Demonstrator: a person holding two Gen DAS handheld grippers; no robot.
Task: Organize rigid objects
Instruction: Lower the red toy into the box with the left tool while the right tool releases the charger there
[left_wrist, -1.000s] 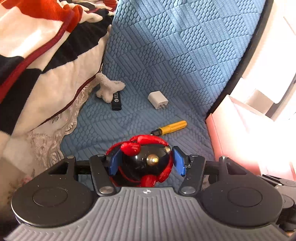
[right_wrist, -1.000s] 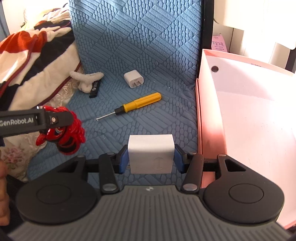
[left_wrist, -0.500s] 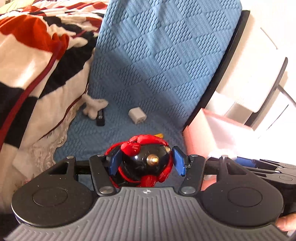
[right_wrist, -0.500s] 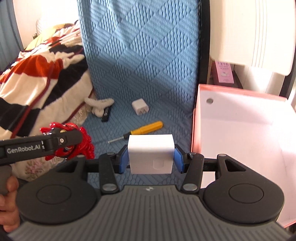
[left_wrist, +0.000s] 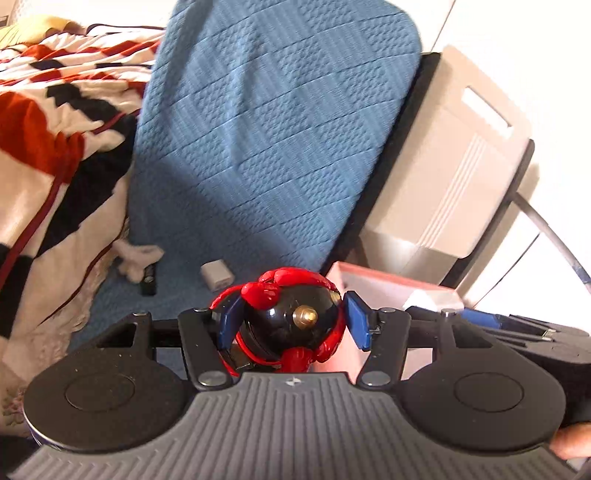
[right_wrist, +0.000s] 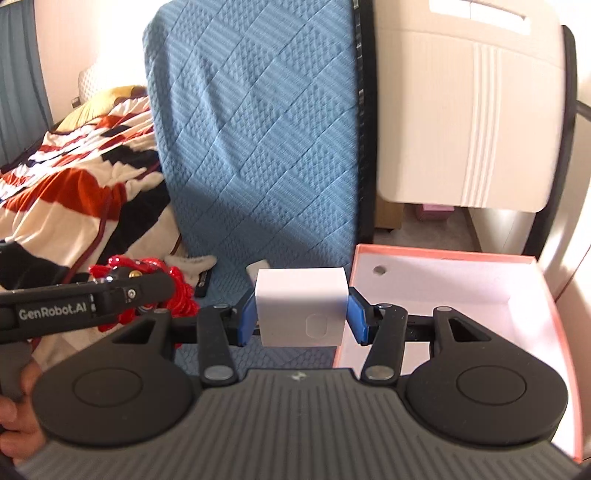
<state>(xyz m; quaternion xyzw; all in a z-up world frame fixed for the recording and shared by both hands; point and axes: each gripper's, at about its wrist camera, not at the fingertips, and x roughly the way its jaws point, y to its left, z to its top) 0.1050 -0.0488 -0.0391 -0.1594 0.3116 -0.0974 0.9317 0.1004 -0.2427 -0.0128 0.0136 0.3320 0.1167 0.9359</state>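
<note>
My left gripper (left_wrist: 291, 317) is shut on a black ball toy (left_wrist: 288, 321) wrapped in a red coiled cord, held up above the blue quilted cover (left_wrist: 258, 147). My right gripper (right_wrist: 301, 314) is shut on a white cube-shaped box (right_wrist: 301, 306), its blue pads pressed on both sides. It hangs just left of the open pink box (right_wrist: 443, 253), which has a white inside. In the right wrist view the left gripper (right_wrist: 129, 291) and the red cord (right_wrist: 181, 295) show at the left, level with the cube.
A white charger (left_wrist: 217, 275), a black stick-shaped item (left_wrist: 149, 280) and a white fluffy scrap (left_wrist: 135, 258) lie on the blue cover. A red, white and black blanket (left_wrist: 55, 147) covers the left. A beige panel (right_wrist: 461, 110) stands behind the pink box.
Both grippers have risen together with their loads. The items on the cover have sunk lower in both views, and the yellow screwdriver has dropped out of sight.
</note>
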